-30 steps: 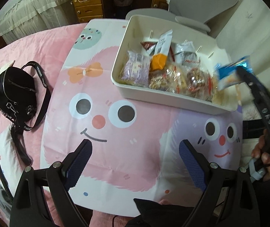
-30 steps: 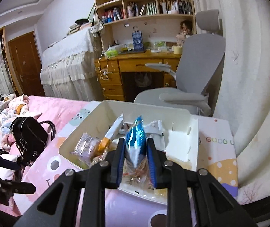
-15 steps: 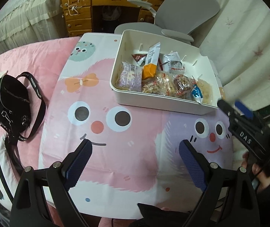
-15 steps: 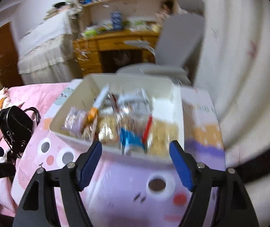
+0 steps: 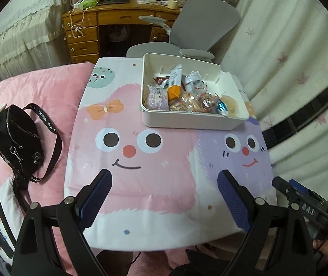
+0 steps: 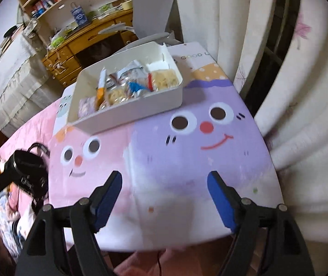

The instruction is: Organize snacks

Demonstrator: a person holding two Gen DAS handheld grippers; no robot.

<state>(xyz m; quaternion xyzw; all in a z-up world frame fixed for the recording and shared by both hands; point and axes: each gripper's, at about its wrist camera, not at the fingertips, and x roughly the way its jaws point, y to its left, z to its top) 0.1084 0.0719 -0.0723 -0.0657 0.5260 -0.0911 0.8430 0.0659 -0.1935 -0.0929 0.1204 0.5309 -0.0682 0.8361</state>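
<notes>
Snacks (image 5: 188, 94) lie together inside a white rectangular bin (image 5: 187, 122) at the far side of a small table covered by a cartoon-face cloth (image 5: 141, 174). Contents visible from the left wrist view: a purple-wrapped pack (image 5: 156, 97) at the near left corner, an upright white-and-orange stick pack (image 5: 175, 81), several clear bags of mixed pieces, a blue foil packet (image 5: 220, 107) and a pale round item near the right end. Right wrist view shows the same bin (image 6: 127, 115) from the opposite corner, with the blue foil packet (image 6: 134, 87) near its front wall; motion blur makes finer labels unreadable.

Left gripper (image 5: 165, 195) hovers over the near edge of the cloth, jaws spread wide and holding nothing. Right gripper (image 6: 165, 195) likewise hangs above the purple face, jaws wide and empty, well apart from the bin.

A black handbag (image 5: 16, 138) rests on the pink bedding left of the table. A grey office chair (image 5: 200, 30) stands behind the bin.
</notes>
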